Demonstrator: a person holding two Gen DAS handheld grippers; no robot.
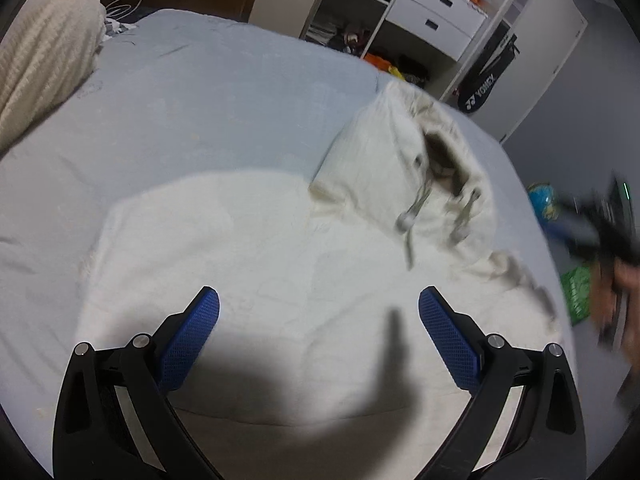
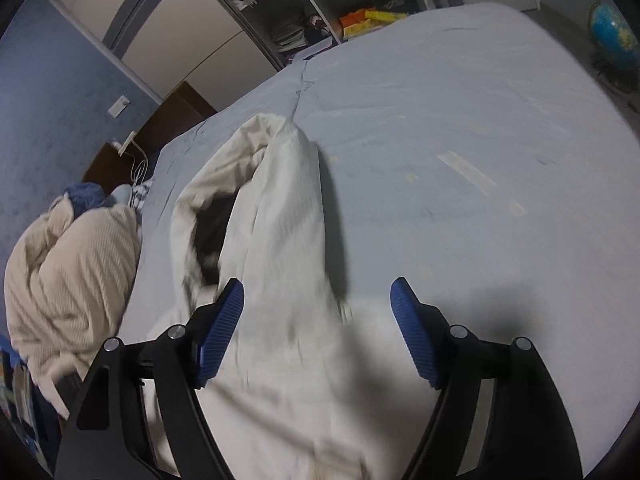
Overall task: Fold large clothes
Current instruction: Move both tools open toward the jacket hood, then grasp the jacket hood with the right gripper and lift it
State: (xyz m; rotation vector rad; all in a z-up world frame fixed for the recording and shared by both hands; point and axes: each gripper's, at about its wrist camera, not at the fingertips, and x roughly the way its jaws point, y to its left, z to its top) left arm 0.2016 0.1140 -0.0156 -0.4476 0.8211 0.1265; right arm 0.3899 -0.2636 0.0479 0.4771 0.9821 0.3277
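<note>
A cream hoodie [image 1: 256,264] is lying spread across the pale blue bedsheet [image 1: 192,112], filling the centre and lower half of the left wrist frame. Its hood [image 1: 432,152] is sitting toward the upper right of that frame, the dark opening facing up, and two drawcords [image 1: 412,216] are trailing down from it; this part is blurred. In the right wrist frame the same hoodie [image 2: 280,280] is running from the bottom edge up through the centre-left, the hood [image 2: 248,168] rising to a peak and casting a shadow on the sheet [image 2: 460,168] to its right.

The left gripper [image 1: 319,312] is hovering over the body of the garment at the bottom of its frame, its blue pads [image 1: 192,340] spread wide apart with nothing between them but the cloth lying below. The right gripper [image 2: 317,308] is likewise gaping wide at the bottom of its frame, one pad [image 2: 222,332] lying over the hoodie fabric and the other over the bare sheet; it is gripping nothing. At the right edge of the left wrist frame the right gripper [image 1: 600,232] is showing only as a dark motion-smeared shape.

A ribbed cream blanket [image 1: 44,48] is bunched at the upper left, white shelving [image 1: 432,12] is standing behind the bed, and a globe [image 2: 614,36] is sitting at the upper right of the right wrist frame.
</note>
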